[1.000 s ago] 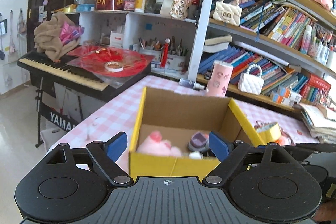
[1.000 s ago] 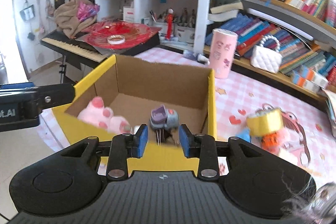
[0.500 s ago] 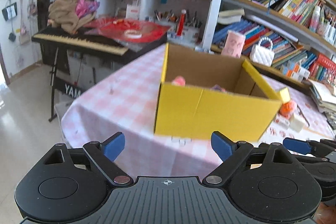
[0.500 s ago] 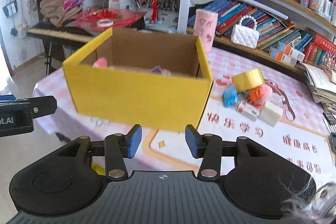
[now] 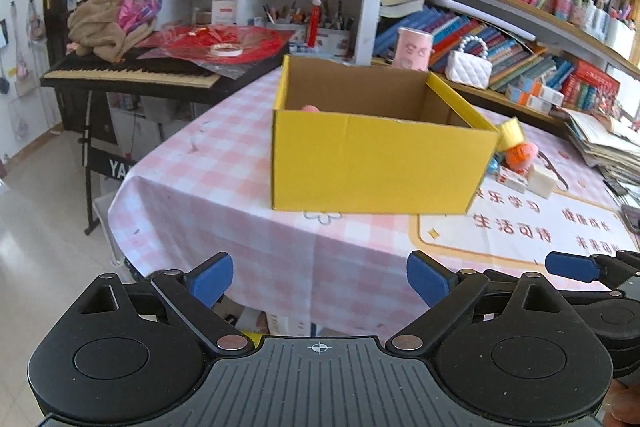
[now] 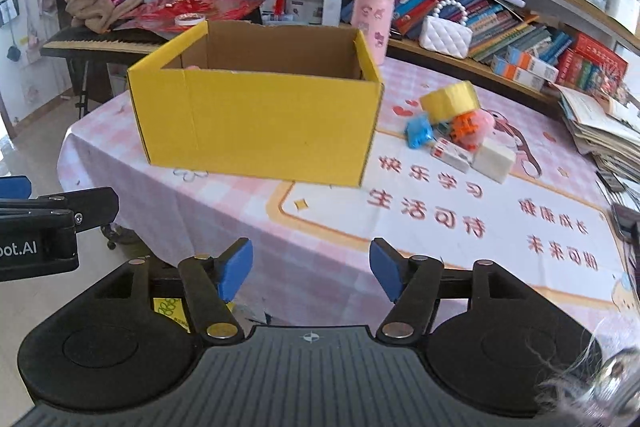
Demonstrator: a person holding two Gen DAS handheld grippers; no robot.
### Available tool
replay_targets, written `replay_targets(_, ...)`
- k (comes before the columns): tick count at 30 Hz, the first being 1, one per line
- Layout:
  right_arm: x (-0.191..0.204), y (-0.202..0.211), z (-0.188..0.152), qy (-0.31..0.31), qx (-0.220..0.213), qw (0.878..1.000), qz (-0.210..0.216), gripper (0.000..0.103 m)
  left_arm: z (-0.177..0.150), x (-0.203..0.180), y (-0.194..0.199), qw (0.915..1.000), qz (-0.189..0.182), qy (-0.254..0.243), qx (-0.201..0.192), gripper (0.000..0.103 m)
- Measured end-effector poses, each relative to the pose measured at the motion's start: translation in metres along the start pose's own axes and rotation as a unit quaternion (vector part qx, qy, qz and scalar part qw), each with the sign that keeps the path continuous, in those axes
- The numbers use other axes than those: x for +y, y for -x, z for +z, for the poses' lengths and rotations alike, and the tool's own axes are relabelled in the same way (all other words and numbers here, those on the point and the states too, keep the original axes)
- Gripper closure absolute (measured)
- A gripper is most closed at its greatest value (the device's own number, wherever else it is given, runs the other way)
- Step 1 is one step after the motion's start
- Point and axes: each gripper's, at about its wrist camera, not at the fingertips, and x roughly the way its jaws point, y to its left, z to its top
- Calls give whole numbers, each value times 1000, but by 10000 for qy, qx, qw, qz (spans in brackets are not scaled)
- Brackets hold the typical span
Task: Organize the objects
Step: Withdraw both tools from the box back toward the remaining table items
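Both grippers hang near the table edge, jaws just spreading, nothing between them – left (image 5: 319, 277) wide, right (image 6: 311, 269) partly. The toys (image 6: 460, 131) sit right of the box (image 6: 256, 119); approach low, one at a time.

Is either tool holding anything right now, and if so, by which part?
Nothing is held. The left tool and right tool are both open and empty, short of the yellow box.

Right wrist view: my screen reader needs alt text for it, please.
An open yellow cardboard box sits on a pink checked tablecloth, with small toys beside it. The right gripper, jaws open and empty, is in front.
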Motion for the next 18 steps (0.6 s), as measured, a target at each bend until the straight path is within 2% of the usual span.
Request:
replay_targets(12, -23, 26, -31, -398, 74, 9979, -513, 27, -14, -26, 9, 9984, -456, -317, 135, 6)
replay_targets(18, -41, 36, -42, -609, 91, 9950, -780, 26, -17, -42, 8, 9962, -717, -460, 197, 6)
